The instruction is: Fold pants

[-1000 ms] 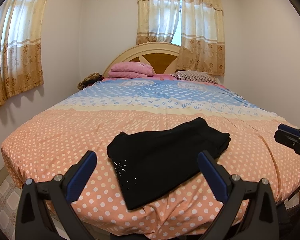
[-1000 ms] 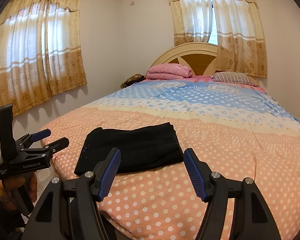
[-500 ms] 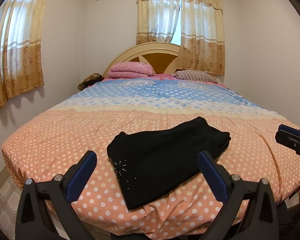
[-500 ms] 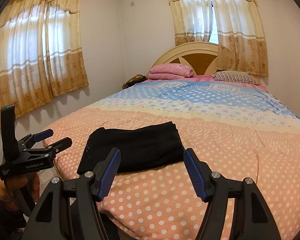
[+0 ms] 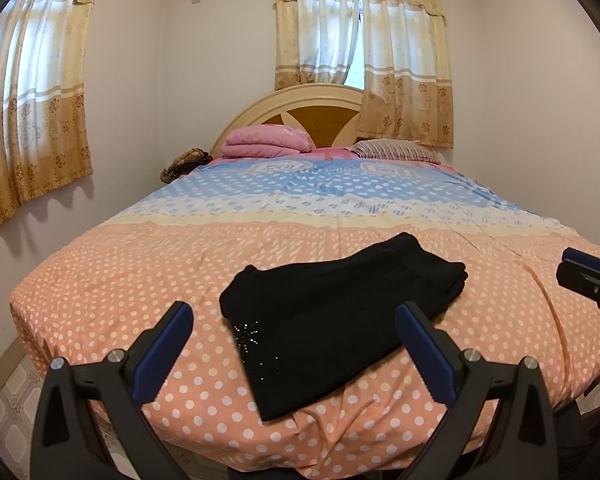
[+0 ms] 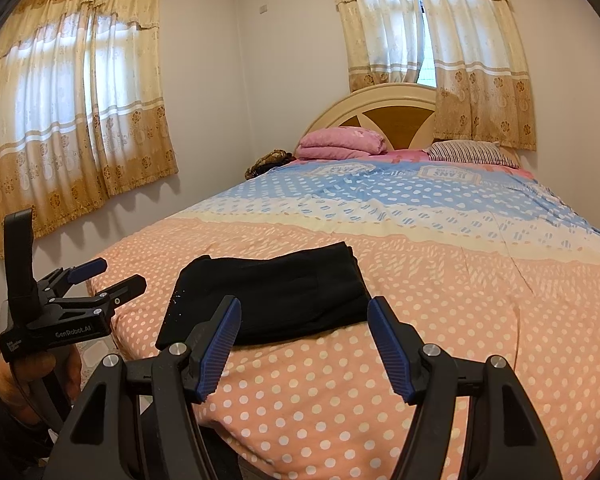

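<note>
Black pants lie folded into a compact rectangle near the foot edge of the bed; they also show in the right wrist view. A small sparkly motif sits on their near corner. My left gripper is open and empty, held back from the bed edge, short of the pants. My right gripper is open and empty, also short of the pants. The left gripper shows at the left of the right wrist view, the right gripper at the right edge of the left wrist view.
The bed has a polka-dot orange and blue cover. A pink folded blanket and a striped pillow lie by the headboard. Curtained windows are on the left and far walls. Tiled floor lies left of the bed.
Almost nothing: both grippers stay open and drift very slightly; the pants have not moved.
</note>
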Demonstrator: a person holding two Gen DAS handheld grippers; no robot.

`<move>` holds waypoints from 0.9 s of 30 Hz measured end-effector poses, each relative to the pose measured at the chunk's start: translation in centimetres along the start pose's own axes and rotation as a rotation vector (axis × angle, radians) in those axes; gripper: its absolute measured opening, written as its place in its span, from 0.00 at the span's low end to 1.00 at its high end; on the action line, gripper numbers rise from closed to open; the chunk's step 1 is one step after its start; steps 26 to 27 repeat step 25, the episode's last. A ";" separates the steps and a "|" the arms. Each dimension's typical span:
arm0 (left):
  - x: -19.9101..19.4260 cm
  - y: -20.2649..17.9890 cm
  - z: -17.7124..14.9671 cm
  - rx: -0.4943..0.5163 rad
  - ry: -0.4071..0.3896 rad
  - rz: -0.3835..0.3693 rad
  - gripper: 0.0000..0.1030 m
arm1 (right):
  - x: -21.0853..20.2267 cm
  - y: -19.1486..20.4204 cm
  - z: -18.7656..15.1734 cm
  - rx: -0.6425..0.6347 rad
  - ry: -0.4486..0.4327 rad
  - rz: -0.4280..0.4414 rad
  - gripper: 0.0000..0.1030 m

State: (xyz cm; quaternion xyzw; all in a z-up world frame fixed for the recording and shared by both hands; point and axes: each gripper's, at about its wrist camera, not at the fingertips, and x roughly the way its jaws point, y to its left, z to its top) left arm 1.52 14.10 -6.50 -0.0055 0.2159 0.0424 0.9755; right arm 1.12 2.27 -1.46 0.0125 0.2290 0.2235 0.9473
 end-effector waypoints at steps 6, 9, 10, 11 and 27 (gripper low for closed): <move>-0.4 -0.1 0.3 0.002 -0.029 0.004 1.00 | 0.2 0.3 -0.2 -0.006 0.005 -0.001 0.65; -0.7 -0.1 0.4 0.000 -0.050 0.009 1.00 | 0.2 0.5 -0.3 -0.011 0.007 0.002 0.65; -0.8 -0.1 0.4 -0.001 -0.052 0.013 1.00 | 0.1 0.6 -0.4 -0.012 0.007 0.003 0.65; -0.8 0.0 0.5 -0.002 -0.053 0.015 1.00 | 0.1 0.6 -0.4 -0.013 0.006 0.005 0.65; -0.4 -0.1 0.1 -0.003 -0.034 0.020 1.00 | 0.5 0.5 -0.6 -0.006 0.013 0.012 0.65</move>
